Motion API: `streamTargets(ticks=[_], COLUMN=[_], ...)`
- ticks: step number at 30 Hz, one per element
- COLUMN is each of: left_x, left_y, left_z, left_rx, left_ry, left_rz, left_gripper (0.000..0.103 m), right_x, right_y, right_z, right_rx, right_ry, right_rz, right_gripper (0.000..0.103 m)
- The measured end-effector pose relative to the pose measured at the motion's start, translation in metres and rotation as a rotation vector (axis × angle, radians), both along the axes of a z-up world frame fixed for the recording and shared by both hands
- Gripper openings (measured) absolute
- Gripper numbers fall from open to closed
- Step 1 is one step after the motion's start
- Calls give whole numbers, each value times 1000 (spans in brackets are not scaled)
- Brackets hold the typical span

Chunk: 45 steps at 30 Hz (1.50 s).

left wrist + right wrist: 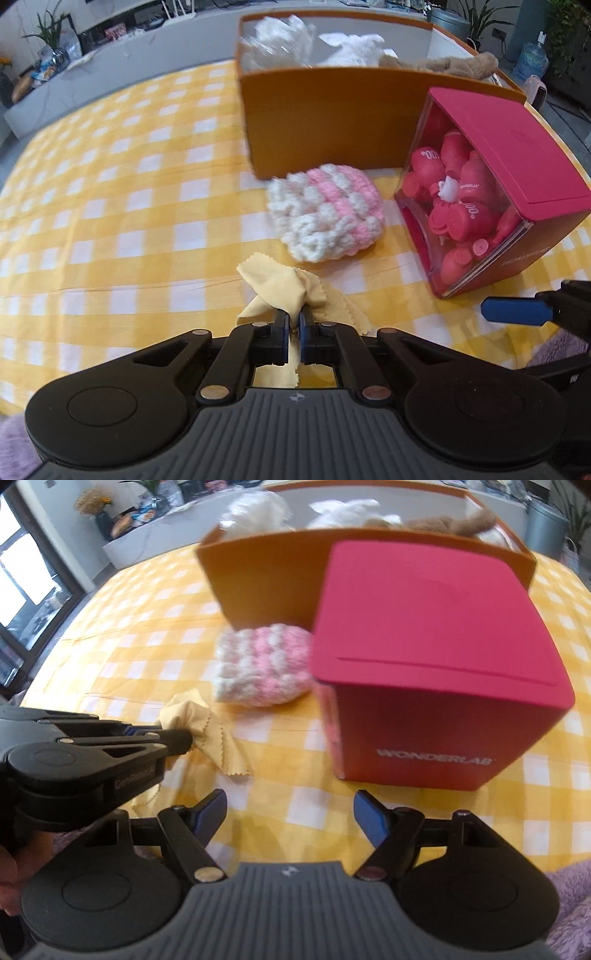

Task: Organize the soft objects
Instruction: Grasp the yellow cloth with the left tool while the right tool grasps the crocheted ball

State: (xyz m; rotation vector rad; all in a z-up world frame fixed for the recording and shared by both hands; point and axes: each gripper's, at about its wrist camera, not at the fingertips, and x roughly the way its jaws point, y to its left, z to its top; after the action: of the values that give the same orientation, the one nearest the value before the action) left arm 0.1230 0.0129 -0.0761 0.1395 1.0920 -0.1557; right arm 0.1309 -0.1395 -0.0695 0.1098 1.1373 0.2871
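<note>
My left hand-held gripper (294, 317) is pinching the yellow cloth (284, 286), bunched just off the checked table (110, 206). Beyond it the pink-and-white knitted piece (325, 212) lies against the orange box (317, 122). A red box (428, 672) stands right of that. My right hand-held gripper (290, 818) is spread wide, holding nothing.

Beside the one orange box (321, 122) lie one pink-and-white knitted piece (327, 212), one yellow cloth (284, 291) and one red cube box (491, 192) (many red caps inside, uncountable).
</note>
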Motion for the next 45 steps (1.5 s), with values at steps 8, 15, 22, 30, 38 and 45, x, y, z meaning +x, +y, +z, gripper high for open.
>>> streamTargets(ticks=[8, 15, 22, 30, 38, 45], left_x=[-13, -12, -2, 14, 22, 22], left_y=[38, 63, 82, 91, 100, 99], left_z=[34, 44, 38, 27, 20, 16], left_rx=[-11, -23, -51, -80, -118, -126], left_ry=[-75, -105, -92, -64, -13, 27], left_rz=[79, 129, 166, 170, 162, 144], left_gripper=[5, 5, 5, 6, 6, 6], right_x=[-5, 4, 37, 81, 96, 100], right_y=[26, 58, 75, 92, 97, 98], right_z=[26, 44, 46, 18, -10, -17], right_rx=[12, -17, -98, -199, -219, -255], right_ry=[-52, -123, -153, -98, -31, -55], right_rz=[93, 217, 274, 330, 346, 347], right_gripper=[74, 74, 74, 75, 75, 47])
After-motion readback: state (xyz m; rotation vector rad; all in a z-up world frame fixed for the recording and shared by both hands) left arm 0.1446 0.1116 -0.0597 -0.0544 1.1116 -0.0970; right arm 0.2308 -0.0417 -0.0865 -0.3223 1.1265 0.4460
